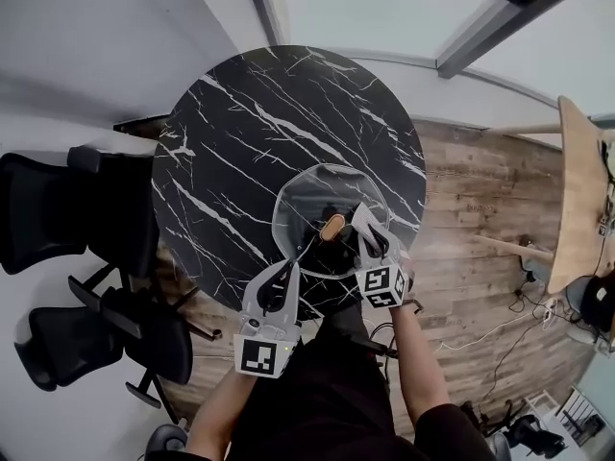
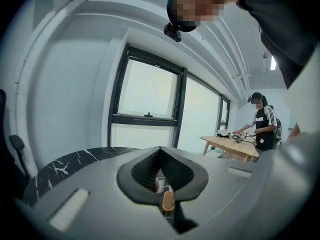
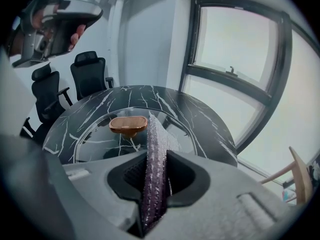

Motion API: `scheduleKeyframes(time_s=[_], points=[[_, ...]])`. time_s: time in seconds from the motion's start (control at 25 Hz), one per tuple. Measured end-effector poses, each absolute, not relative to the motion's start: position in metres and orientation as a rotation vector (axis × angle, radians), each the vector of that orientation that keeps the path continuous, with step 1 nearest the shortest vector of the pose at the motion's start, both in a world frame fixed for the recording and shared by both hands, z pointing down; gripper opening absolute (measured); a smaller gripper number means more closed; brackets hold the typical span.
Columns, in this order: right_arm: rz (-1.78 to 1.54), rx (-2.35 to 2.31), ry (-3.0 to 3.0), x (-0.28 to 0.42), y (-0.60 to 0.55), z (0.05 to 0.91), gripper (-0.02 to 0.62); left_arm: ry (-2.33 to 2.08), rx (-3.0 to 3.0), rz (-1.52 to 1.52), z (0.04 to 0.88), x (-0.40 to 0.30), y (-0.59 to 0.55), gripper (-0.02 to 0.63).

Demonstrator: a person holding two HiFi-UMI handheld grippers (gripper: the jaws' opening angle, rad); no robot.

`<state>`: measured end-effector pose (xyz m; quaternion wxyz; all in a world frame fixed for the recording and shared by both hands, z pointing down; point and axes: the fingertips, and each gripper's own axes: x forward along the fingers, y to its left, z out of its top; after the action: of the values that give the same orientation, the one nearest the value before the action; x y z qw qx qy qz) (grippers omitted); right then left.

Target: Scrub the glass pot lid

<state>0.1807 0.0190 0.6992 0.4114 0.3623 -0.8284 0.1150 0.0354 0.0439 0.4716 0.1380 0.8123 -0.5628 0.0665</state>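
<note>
Head view, table: a round black marble table with white veins; black office chairs stand to its left.
Head view, lid: the clear round glass pot lid rests on the table's near right part, with its brown oval knob on top.
Head view, grippers: the left gripper meets the lid's near rim. The right gripper is over the lid, just right of the knob.
Left gripper view, jaws: pressed almost together, apparently pinching the lid's thin rim. The knob shows edge-on in the slit.
Right gripper view, jaws: clamped on a purple glittery scrub pad standing edge-on, with lid and knob just beyond.
Step, by my judgement: bringing pad to glass.
Doing it well: grip the rim firmly, since glass likely slides on marble. Lay the pad's face flat and circle from knob to rim.
</note>
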Motion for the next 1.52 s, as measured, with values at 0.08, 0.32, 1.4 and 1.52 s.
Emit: scheduleKeyframes(time_s=[0.08, 0.32, 1.4, 1.52], points=[[0.294, 0.921, -2.083, 0.179, 0.024, 0.698, 0.072, -1.612, 2.357, 0.183, 0.470, 0.034, 0.044, 0.002], [0.318, 0.964, -2.063, 0.171, 0.045, 0.698, 0.072, -1.557, 2.391, 0.172, 0.469, 0.027, 0.045, 0.002], [0.464, 1.258, -1.884, 0.118, 0.110, 0.713, 0.074, -1.254, 2.548, 0.148, 0.477, -0.042, 0.063, 0.003], [0.484, 1.280, -1.880, 0.107, 0.110, 0.714, 0.074, -1.228, 2.573, 0.159, 0.478, -0.051, 0.064, 0.002]])
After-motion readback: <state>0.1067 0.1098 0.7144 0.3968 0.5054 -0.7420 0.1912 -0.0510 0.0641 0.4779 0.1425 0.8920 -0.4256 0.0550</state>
